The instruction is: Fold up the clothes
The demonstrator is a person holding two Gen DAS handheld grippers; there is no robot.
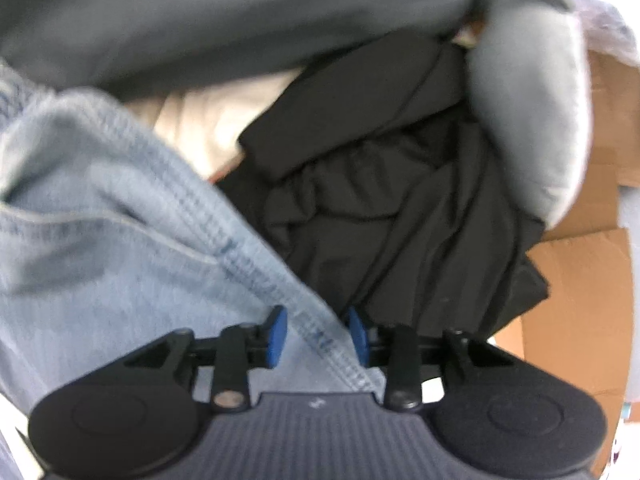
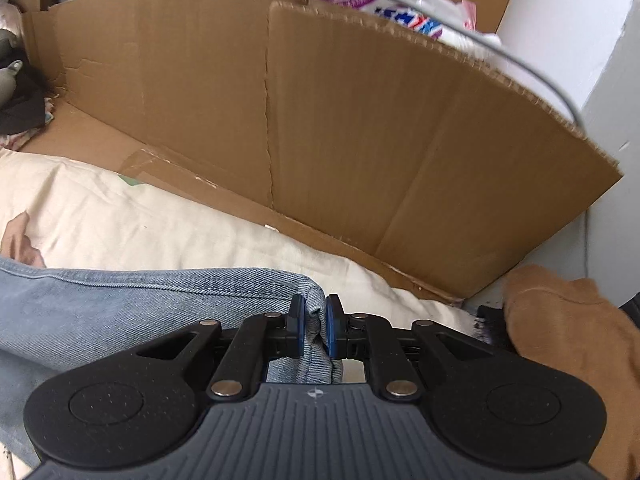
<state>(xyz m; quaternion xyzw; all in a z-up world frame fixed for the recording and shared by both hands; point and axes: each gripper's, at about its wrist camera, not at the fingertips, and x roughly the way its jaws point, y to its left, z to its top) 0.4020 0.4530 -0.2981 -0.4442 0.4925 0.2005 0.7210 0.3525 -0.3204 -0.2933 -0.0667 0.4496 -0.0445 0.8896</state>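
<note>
Fold barely underway, by the look of it: the jeans (image 1: 100, 216) are not yet flat or squared, one stitched edge runs slack between the blue pads of the left gripper (image 1: 317, 332), whose jaws stand partly spread with a gap on either side of the seam, so nothing is pinched there as far as the blurred left wrist view lets me tell. Right of the denim sits a crumpled black garment (image 1: 392, 200), unfolded, with a grey garment (image 1: 200, 20) draped above and curling down the right side, and a strip of cream fabric (image 1: 208, 128) showing between them; all of that is probably still to do. In the right wrist view the jeans (image 2: 120, 312) lie across the lower left, and a bunched corner of them is clamped between the pads of the right gripper (image 2: 316, 328), jaws pressed close on the denim. So one corner is held, the other is loose, and no crease has been made yet. The surface is a cream cushion or bedding (image 2: 160, 216), soft and lumpy, poor for crisp folds. Behind it stands a flattened cardboard sheet (image 2: 320, 112) like a wall, with a printed plastic pack (image 2: 380, 4) over its top edge, a white wall (image 2: 580, 32) at right and a tan cloth (image 2: 568, 328) low right.
</note>
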